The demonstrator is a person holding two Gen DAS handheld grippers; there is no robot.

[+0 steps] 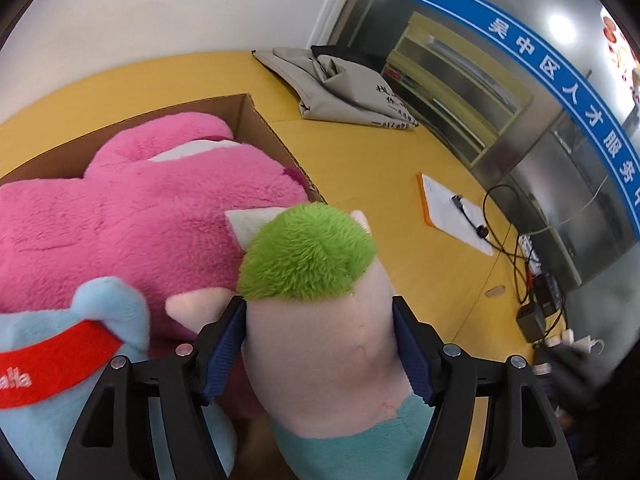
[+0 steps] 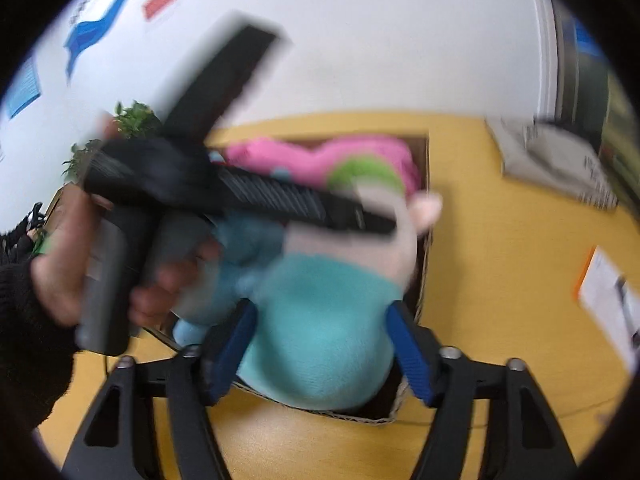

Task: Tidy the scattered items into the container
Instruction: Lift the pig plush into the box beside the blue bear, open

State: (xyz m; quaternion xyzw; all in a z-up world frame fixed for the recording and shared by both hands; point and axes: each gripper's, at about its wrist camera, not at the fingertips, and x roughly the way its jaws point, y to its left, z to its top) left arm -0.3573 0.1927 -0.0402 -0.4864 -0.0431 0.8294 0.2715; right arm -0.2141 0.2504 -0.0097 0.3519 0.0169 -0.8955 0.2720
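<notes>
Two grippers clamp one green-haired plush point(image 1: 316, 320) over the cardboard box point(image 1: 256, 120): left gripper point(image 1: 320, 344) squeezes its pale head, right gripper point(image 2: 320, 348) its teal body — beside the pink plush point(image 1: 140, 208).

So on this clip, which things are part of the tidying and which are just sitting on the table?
Part of the job:
green-haired doll, held by both the left tool and the right tool
pink plush
blue plush
cardboard box

Just lying about:
grey bag
clipboard
cables
</notes>
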